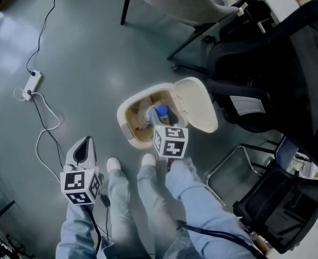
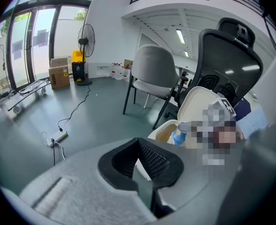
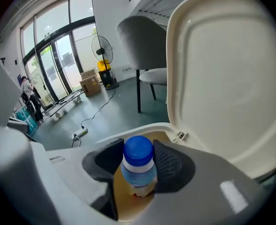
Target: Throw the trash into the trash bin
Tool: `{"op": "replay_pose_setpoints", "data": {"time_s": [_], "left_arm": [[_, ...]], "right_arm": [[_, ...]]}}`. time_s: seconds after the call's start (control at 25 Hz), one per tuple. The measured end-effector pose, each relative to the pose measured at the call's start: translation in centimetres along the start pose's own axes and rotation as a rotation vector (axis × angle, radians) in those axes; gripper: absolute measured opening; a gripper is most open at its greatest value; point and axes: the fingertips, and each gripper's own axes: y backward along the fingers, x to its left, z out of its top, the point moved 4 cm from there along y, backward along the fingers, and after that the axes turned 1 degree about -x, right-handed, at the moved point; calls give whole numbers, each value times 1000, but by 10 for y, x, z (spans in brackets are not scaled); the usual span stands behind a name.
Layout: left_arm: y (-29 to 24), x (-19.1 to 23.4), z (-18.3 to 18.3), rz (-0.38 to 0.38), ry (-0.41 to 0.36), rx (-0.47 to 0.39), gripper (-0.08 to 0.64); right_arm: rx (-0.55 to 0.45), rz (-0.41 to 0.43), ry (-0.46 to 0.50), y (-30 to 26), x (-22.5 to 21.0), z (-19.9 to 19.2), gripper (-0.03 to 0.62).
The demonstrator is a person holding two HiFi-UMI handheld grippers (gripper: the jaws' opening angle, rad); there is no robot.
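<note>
right gripper (image 3: pixel 138 162) clamped on the blue-capped bottle (image 3: pixel 138 168), cap up, base aimed down at the open trash bin (image 1: pixel 127 124) directly below, lid (image 1: pixel 195 102) tipped back; left gripper (image 2: pixel 140 165) jaws apart, empty, farther off.

Fingers (image 2: pixel 152 159) seemingly apart — trash bin (image 2: pixel 162 131) beyond
</note>
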Motion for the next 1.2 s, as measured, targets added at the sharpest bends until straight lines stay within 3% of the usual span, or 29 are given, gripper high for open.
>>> {"op": "replay_pose_setpoints", "data": {"time_s": [0.08,0.72,1.12,1.2], "left_arm": [[1,-1,-1,1,6,0,9],[10,-21,-2,-21,-13,-14,9],[33,-22,15,-16,-15,-54,9],[39,-25,26,-18,-2,-71,9]], "right_arm": [[1,4,-13,1,-2,1,232],[-6,-3,-9,28,-11,2,233],[-36,18,14,68,6,26,221],[-40,26,15,85,10,35,187]]}}
